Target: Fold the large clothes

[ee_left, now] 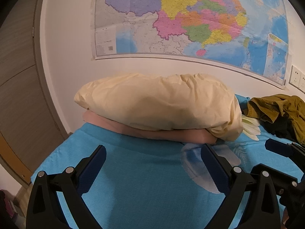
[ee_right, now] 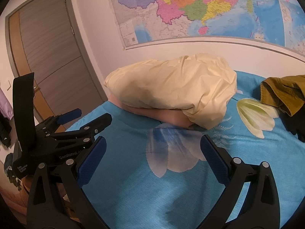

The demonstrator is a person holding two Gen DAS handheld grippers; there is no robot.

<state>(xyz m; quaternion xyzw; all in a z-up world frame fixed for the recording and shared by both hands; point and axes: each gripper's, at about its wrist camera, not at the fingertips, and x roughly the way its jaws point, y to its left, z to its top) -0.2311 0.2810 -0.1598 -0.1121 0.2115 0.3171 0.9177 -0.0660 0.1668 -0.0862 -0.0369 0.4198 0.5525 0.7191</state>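
Note:
An olive-green garment [ee_left: 276, 106] [ee_right: 284, 91] lies crumpled on the blue bed sheet [ee_left: 144, 181] [ee_right: 133, 181] at the far right, with dark cloth [ee_left: 284, 129] under it. My left gripper [ee_left: 155, 150] hovers open over bare sheet, holding nothing. My right gripper [ee_right: 154, 141] is open too, above a white flower print, also with nothing in it. In the right wrist view the left gripper [ee_right: 89, 118] shows at the left, close by. Neither gripper touches the garment, which lies well to the right of both.
A cream pillow [ee_left: 158, 101] [ee_right: 171, 87] rests on a folded pink cloth [ee_left: 133, 131] [ee_right: 162, 114] at the head of the bed against the wall. A large map [ee_left: 190, 19] hangs above. A brown door [ee_right: 47, 47] stands left of the bed.

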